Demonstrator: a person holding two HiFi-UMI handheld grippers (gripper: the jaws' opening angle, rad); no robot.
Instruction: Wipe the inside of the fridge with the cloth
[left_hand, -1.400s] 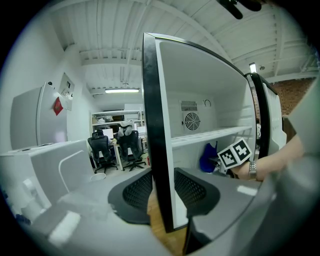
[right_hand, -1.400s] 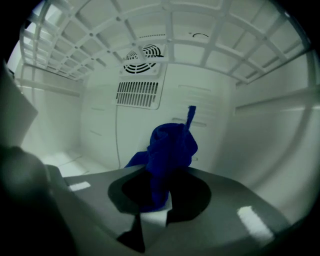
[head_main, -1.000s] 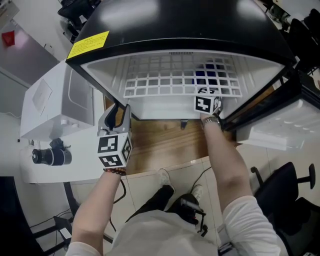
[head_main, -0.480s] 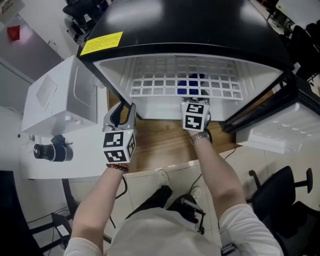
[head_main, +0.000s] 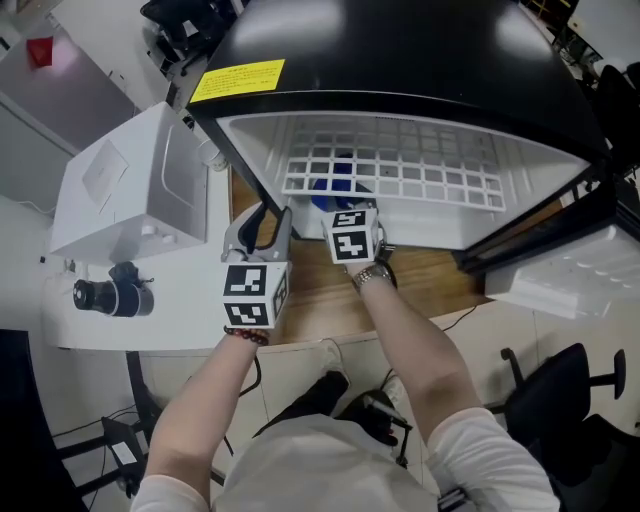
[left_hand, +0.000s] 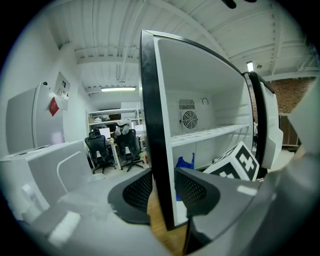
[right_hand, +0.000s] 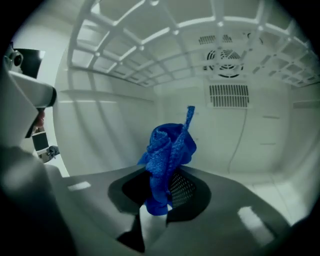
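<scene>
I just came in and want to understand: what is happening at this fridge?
A person is cleaning the open fridge with two hand-held grippers. The right gripper pinches a blue cloth and holds it inside, under the wire shelf, towards the left side. The left gripper is clamped on the front edge of the fridge's left wall, apparently to steady it.

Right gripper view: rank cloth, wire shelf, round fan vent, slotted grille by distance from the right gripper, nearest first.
1. cloth, clamped by the right gripper.
2. wire shelf, overhead.
3. round fan vent and slotted grille, both on the back wall; too close to call.
</scene>
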